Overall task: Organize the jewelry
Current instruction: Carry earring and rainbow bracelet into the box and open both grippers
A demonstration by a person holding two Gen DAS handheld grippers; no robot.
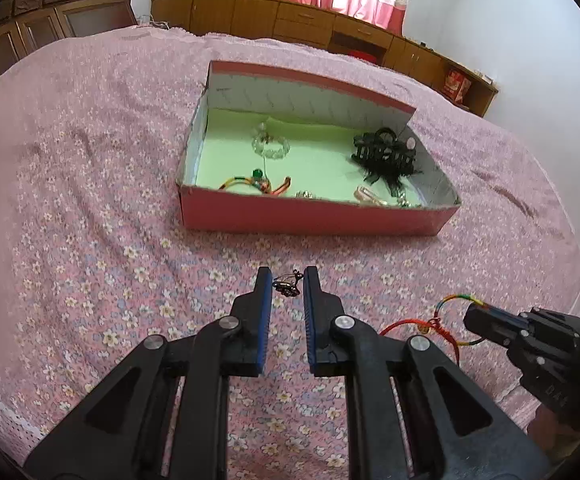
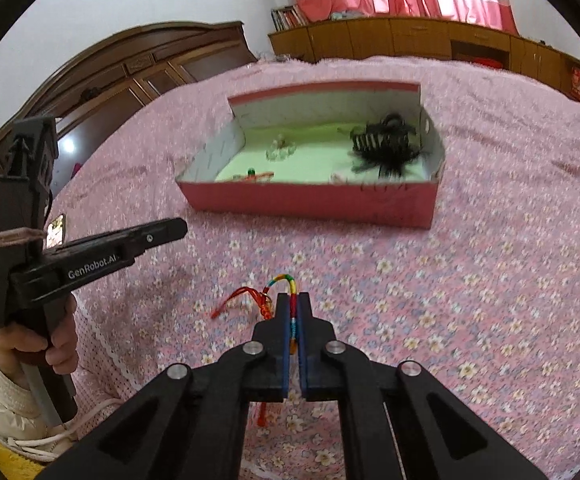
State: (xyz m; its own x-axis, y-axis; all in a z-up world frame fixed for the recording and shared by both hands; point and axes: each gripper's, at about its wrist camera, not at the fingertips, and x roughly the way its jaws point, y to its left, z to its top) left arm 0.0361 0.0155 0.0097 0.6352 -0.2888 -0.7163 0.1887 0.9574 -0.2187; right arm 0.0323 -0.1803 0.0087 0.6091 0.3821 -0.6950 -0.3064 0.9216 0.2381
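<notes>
- Jewelry sorting on a bed draped in a pink floral cover: a red box with a pale green floor sits ahead, already holding a clear bead bracelet, a black hair claw and a few smaller pieces.
- The left gripper stands released, its jaws parted on either side of a small dark trinket lying on the cover just short of the box.
- The right gripper is clenched on a rainbow cord bracelet, whose red tassel trails onto the cover.
- Doing it well likely means closing squarely on the tiny trinket without pinching fabric, then lifting both pieces clear of the near wall before releasing over bare green floor.
- The trailing tassel could snag on the rim.
</notes>
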